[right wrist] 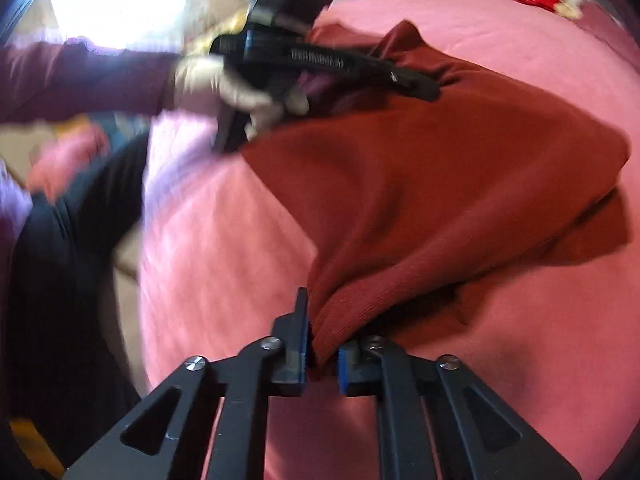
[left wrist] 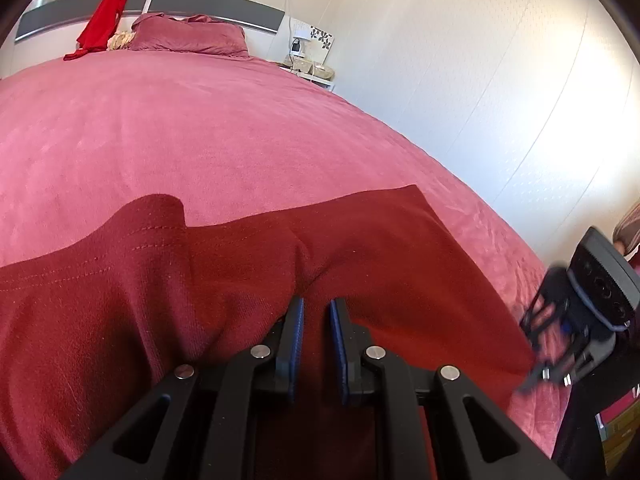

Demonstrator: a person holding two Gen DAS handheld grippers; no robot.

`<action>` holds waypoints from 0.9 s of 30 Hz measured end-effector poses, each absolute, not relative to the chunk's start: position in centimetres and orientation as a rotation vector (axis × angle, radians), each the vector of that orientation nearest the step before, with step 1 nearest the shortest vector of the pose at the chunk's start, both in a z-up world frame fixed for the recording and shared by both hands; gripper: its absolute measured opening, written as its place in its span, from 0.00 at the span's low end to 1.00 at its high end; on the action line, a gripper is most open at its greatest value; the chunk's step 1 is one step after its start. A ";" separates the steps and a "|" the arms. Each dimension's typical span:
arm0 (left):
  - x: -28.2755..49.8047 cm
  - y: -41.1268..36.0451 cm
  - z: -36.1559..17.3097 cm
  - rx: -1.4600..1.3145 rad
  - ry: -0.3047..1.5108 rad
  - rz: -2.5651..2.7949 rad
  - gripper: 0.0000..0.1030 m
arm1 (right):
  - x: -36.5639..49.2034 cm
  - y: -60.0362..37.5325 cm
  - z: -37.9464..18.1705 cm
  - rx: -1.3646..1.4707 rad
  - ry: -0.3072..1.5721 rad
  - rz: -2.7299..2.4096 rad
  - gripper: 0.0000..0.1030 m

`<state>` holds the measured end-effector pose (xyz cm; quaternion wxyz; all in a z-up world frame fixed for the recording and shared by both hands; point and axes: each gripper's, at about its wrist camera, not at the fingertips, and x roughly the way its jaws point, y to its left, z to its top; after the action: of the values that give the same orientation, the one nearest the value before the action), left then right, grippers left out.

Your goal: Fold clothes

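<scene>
**Dark red garment pinched at both ends over the pink bed**

Dark red garment spread across the lower half of the left wrist view, draped over the pink bedspread and bunched up around the fingers. Left gripper narrowed down on a fold of it, blue pads nearly hidden by cloth. Right gripper also clamped, a thick rolled edge of the same knit squeezed between its pads at bottom centre of the right wrist view. Fabric lifted off the bed there, hanging in a loose hump toward upper right. Gloved hand wrapped around the other tool's handle at upper left, purple sleeve behind it, all pretty blurry. Way up top left in the left wrist view: bright red garment slung over the grey headboard, maroon pillow just beside it.
</scene>
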<state>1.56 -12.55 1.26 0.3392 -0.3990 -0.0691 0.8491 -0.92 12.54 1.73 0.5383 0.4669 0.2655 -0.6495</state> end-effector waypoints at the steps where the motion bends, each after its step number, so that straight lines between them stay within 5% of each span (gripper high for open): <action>1: 1.5 -12.6 1.2 -1.039 -0.188 2.207 0.14 | -0.8 12.9 2.1 1.106 0.746 -1.528 0.09; 8: 1.5 -12.9 1.2 -1.036 -0.211 2.196 0.14 | -0.7 16.8 1.7 1.187 0.992 -1.502 0.08; 14: 1.9 -12.5 1.3 -1.026 -0.184 2.217 0.14 | -2.0 21.0 4.2 1.319 0.336 -1.938 0.15; 18: 2.6 -11.7 1.9 -1.031 -0.103 2.261 0.14 | -1.7 16.8 3.0 1.346 0.000 -2.009 0.42; 21: 3.7 -11.8 2.5 -1.043 -0.002 2.258 0.14 | -1.5 13.6 2.2 1.353 -0.258 -2.044 0.39; 22: 4.3 -12.0 2.6 -1.037 0.047 2.250 0.14 | -1.5 14.1 1.3 1.376 -0.261 -2.074 0.35; 23: 4.9 -12.3 2.7 -1.030 0.095 2.243 0.14 | -1.6 14.7 0.4 1.401 -0.254 -2.106 0.19; 26: 6.9 -13.9 2.9 -1.010 0.160 2.235 0.14 | 0.0 21.2 1.1 1.397 -0.465 -2.234 0.07; 27: 7.6 -14.6 2.9 -1.004 0.168 2.235 0.14 | 0.6 23.4 1.4 1.392 -0.540 -2.274 0.18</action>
<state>7.62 -14.59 2.91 0.3362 -0.3849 0.0646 0.8571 0.62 23.40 1.40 0.2089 0.5003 -0.1942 -0.8175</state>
